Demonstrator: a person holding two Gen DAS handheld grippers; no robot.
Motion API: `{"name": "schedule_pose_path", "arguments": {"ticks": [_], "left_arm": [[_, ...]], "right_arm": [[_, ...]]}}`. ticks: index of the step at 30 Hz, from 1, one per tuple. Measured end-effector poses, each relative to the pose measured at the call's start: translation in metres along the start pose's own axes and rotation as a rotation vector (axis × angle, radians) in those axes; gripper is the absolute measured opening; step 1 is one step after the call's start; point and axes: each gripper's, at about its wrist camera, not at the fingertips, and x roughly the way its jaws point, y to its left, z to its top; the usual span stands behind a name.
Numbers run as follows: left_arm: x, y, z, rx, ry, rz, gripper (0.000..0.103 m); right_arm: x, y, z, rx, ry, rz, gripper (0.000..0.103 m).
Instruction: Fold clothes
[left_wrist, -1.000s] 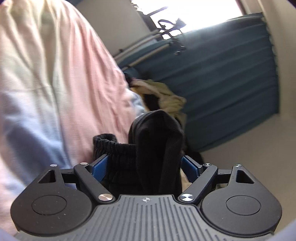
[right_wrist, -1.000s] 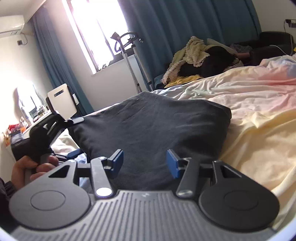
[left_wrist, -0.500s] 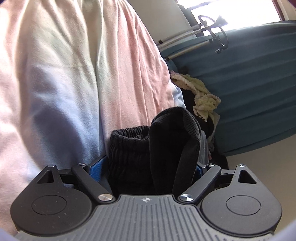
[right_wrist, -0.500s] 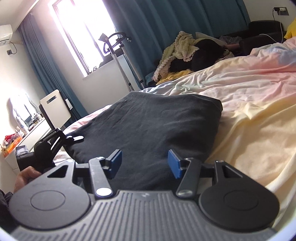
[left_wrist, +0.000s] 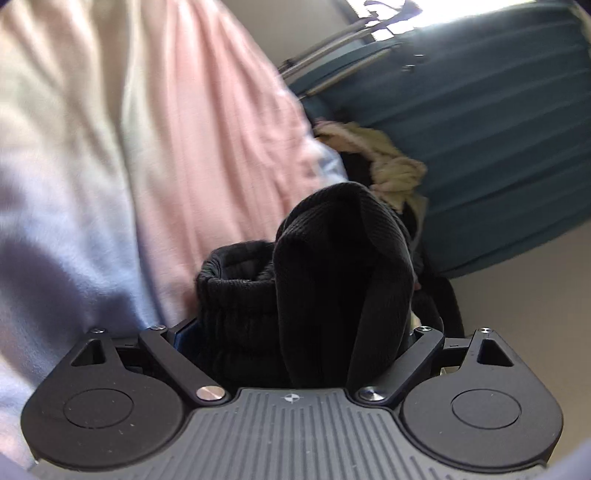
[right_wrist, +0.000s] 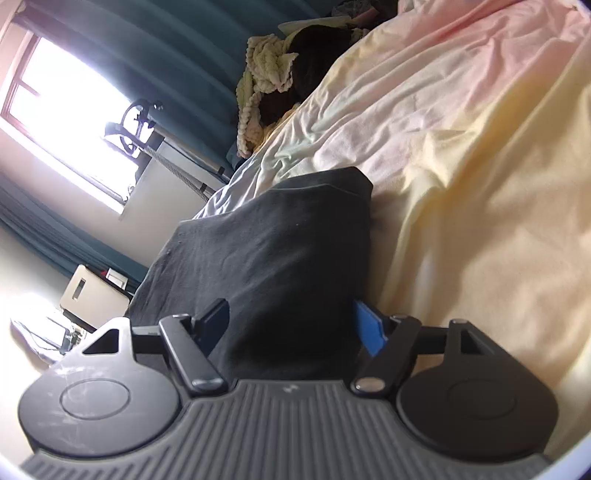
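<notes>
Pastel bedsheet (right_wrist: 461, 155) under dark garment (right_wrist: 280, 258).

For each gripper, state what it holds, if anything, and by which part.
The left gripper clamps the black garment at its bunched, ribbed waistband end. The right gripper straddles the garment's folded edge; whether it grips is unclear.

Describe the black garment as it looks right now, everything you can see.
The black garment is dark knit fabric, lying partly folded on the pastel bedsheet. Its ribbed, elastic-looking band bunches between the left gripper, which clamps it. The right gripper straddles another edge; whether it pinches is unclear.
</notes>
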Motion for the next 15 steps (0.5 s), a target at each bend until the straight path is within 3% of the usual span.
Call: {"name": "schedule_pose_path", "arguments": {"ticks": [2, 7, 9, 11, 13, 15], "left_arm": [[0.007, 0.004, 0.002, -0.013, -0.002, 0.005, 0.091], [0.004, -0.010, -0.004, 0.053, -0.062, 0.033, 0.063], [0.001, -0.011, -0.006, 0.044, -0.078, 0.019, 0.058], [-0.002, -0.012, -0.006, 0.031, -0.087, -0.001, 0.055], [-0.010, -0.016, -0.009, 0.032, -0.094, -0.020, 0.053], [-0.019, -0.020, -0.011, 0.034, -0.101, -0.039, 0.051]], "right_arm": [[0.008, 0.006, 0.002, -0.050, 0.000, -0.034, 0.077], [0.027, 0.005, -0.001, -0.139, -0.023, -0.079, 0.078], [0.031, 0.002, -0.001, -0.141, -0.029, -0.081, 0.077], [0.033, 0.003, -0.003, -0.186, -0.050, -0.079, 0.072], [0.032, 0.006, -0.005, -0.215, -0.081, -0.077, 0.054], [0.024, 0.009, -0.004, -0.191, -0.112, -0.067, 0.044]]}}
